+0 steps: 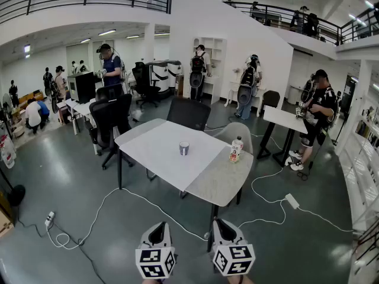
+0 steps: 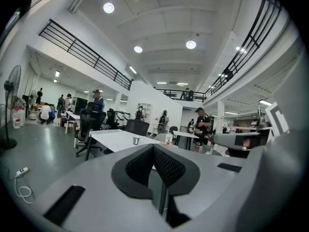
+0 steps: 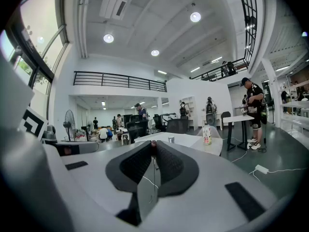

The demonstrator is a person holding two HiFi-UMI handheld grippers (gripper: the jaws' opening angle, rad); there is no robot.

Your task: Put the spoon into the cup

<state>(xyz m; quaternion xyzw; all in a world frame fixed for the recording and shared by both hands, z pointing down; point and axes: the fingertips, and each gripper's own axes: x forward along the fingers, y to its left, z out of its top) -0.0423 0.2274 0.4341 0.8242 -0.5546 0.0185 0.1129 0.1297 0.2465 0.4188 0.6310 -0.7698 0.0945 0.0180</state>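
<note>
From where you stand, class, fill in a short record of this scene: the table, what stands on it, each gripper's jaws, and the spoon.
table: white and grey tabletop on dark legs, far ahead
cup: small grey cylindrical cup, upright near mid-table
bottle: small white labelled bottle, upright, right of the cup and apart from it
left gripper: jaws together
right gripper: jaws together
spoon: not seen in any view
</note>
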